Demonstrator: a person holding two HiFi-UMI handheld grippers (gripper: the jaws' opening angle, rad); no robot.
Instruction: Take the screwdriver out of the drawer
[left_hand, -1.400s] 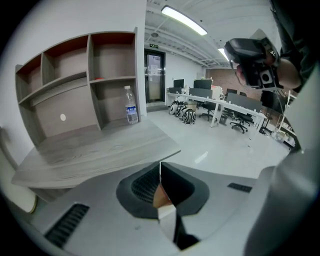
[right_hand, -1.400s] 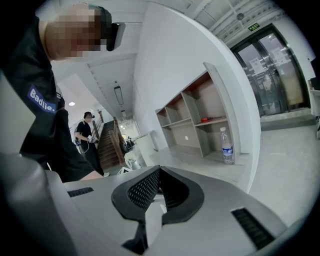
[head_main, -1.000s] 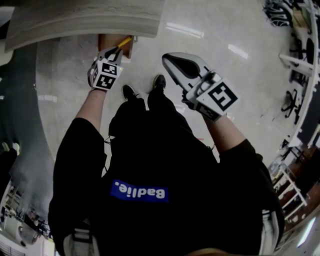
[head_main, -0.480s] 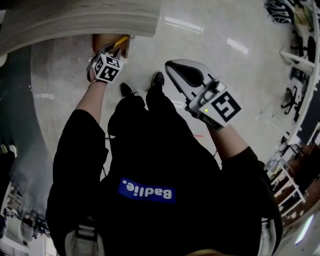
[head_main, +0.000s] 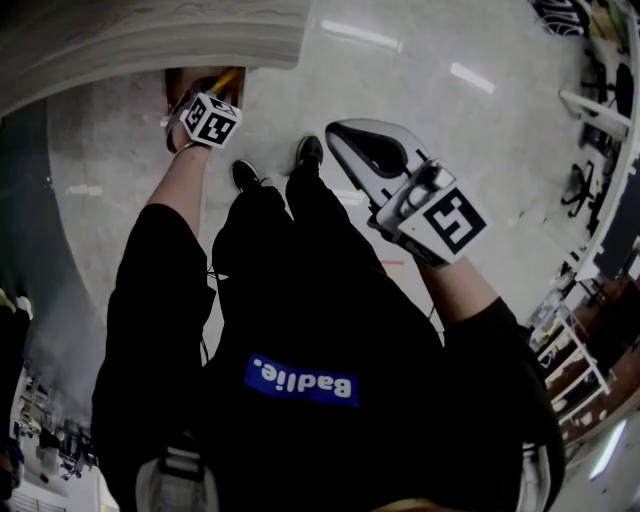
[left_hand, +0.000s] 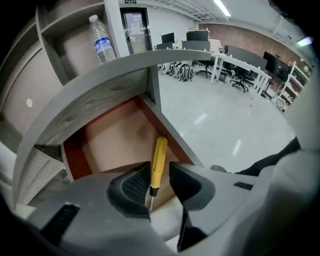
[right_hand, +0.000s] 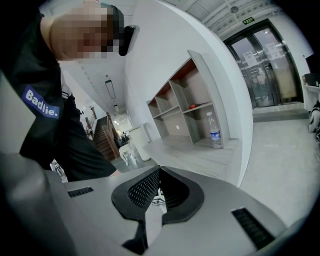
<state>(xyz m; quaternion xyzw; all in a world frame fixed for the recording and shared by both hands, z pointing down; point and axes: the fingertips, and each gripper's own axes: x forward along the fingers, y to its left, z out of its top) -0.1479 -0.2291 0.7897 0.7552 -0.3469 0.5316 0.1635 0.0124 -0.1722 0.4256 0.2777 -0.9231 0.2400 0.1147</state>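
The drawer (left_hand: 75, 152) stands pulled out, with red-brown walls and a tan bottom. A screwdriver (left_hand: 159, 160) with a yellow handle lies in it along the right wall, also seen in the head view as the screwdriver (head_main: 226, 80) in the drawer (head_main: 180, 78). My left gripper (left_hand: 159, 169) points steeply down into the drawer. Its jaws are opening, and the screwdriver's shaft end sits between the pads without being pressed. In the head view the left gripper (head_main: 207, 100) is at the drawer's front. My right gripper (head_main: 336, 128) hangs over the floor, shut and empty; in its own view the right gripper (right_hand: 159, 172) shows its pads meeting.
A curved grey countertop (left_hand: 100, 82) overhangs the drawer. A water bottle (left_hand: 101, 39) stands in the shelf unit behind it. The person's shoes (head_main: 245, 176) are on the polished floor just before the drawer. Desks and office chairs (left_hand: 230, 65) fill the far room.
My left gripper has gone down to the drawer and its marker cube has tilted. The right gripper has stayed almost where it was.
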